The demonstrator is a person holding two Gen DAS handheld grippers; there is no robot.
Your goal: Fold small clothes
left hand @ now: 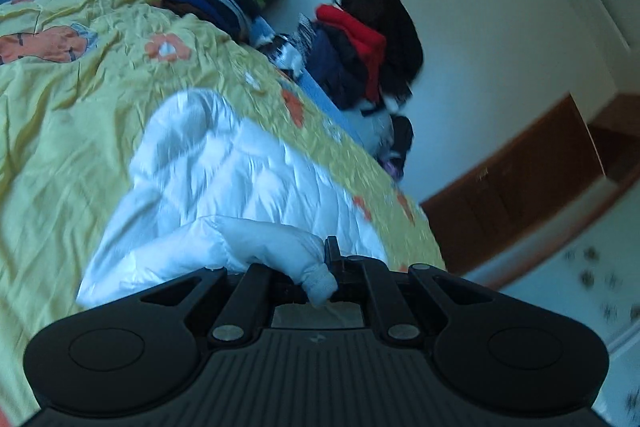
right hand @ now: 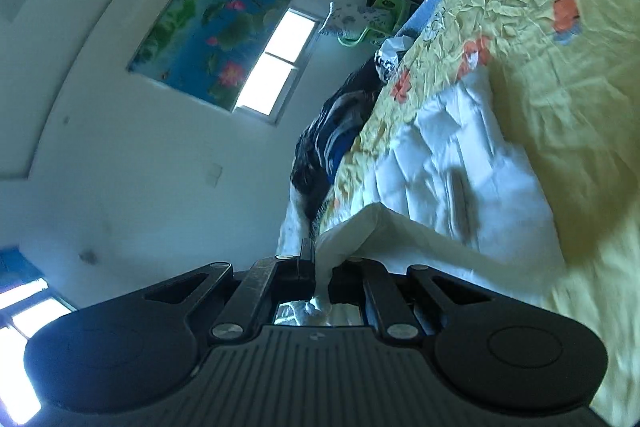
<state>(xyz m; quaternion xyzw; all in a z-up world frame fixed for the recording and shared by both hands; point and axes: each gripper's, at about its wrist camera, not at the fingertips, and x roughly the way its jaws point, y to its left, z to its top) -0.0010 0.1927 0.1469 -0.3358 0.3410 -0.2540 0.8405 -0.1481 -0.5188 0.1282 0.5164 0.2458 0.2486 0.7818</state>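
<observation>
Both tools are clenched on a white garment (left hand: 224, 183): the left tool (left hand: 330, 263) pinches a bunched corner, the right tool (right hand: 320, 267) a folded edge, lifting those ends while the rest lies on the bed. A crumpled yellow bedspread (left hand: 72, 123) with orange flowers covers the bed. Dark clothes (left hand: 360, 55) with something red are heaped by a white wall; the right view shows a lotus picture (right hand: 208, 35) beside a bright window (right hand: 276, 63).

Pretty dim and blue-tinted overall, with the only real light coming from the blown-out window (right hand: 276, 63). Lots of motion blur on both views, plus heavy fisheye bending at the edges.
</observation>
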